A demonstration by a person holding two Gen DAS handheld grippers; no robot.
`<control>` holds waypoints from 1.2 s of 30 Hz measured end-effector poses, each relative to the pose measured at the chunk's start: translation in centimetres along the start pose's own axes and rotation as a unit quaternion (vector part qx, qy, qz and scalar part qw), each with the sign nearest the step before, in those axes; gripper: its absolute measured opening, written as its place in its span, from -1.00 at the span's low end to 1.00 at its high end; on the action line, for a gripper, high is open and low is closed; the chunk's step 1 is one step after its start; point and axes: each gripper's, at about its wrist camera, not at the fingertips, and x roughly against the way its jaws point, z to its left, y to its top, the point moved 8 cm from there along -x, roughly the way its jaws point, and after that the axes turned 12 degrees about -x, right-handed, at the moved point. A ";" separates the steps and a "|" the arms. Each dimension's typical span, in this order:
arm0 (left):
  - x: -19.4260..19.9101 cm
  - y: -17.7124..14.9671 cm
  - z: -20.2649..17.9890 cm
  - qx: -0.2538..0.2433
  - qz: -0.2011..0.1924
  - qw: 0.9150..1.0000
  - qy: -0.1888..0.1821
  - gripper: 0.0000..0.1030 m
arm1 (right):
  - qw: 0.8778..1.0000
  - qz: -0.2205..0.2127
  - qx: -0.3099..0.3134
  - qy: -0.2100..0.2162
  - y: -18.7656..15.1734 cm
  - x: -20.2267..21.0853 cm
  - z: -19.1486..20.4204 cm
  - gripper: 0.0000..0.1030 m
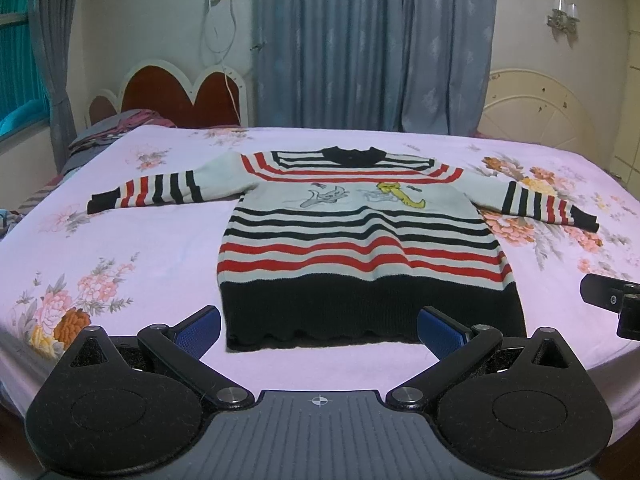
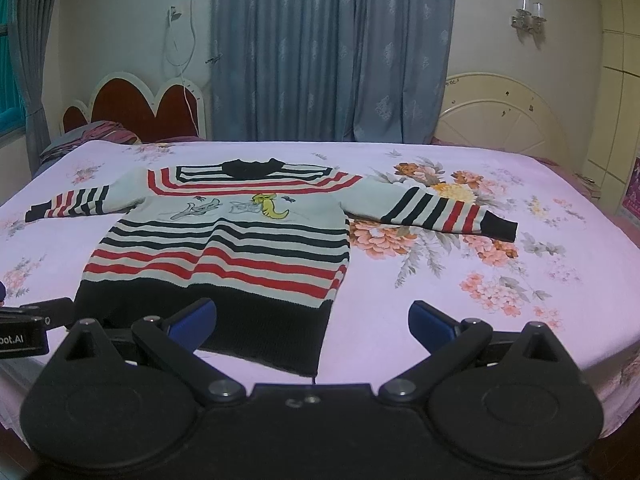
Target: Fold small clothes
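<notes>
Striped knit, red, black and pale grey: one small sweater (image 1: 360, 236) spread flat and face up across the middle of the frame on a pink flowered bedsheet (image 1: 120, 264), collar toward the curtains (image 1: 372, 40) at the top, black hem nearest the bottom edge. Both sleeves out sideways, left sleeve (image 1: 148, 196) reaching the middle left of the frame, right sleeve (image 2: 440, 208) lying over a printed flower cluster at middle right. No fold anywhere as yet, so the task apparently right at its start: sleeves to turn in, body to double over, all remaining. Left gripper (image 1: 319, 326) low in the frame, blue pads (image 1: 198, 330) spread wide either side of the hem, pinching nothing and seemingly hovering short of the cloth. Right gripper (image 2: 312, 322) likewise spread wide and empty, aimed at the hem's right corner at bottom centre. Pile of dark bedding (image 2: 96, 132) at the upper left, by the red headboard (image 2: 136, 108).
</notes>
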 end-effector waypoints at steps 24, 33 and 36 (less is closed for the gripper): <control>0.0 -0.5 0.0 0.001 0.006 1.000 -0.002 1.00 | 1.000 0.000 0.004 -0.003 -0.1 -0.2 0.2 0.98; -0.6 -0.2 0.1 -0.002 0.008 1.000 -0.005 1.00 | 1.000 0.001 0.001 -0.004 -0.4 -0.2 0.3 0.98; -0.7 -0.2 0.0 -0.002 0.011 1.000 -0.005 1.00 | 1.000 0.000 0.000 -0.004 -0.5 -0.3 0.3 0.98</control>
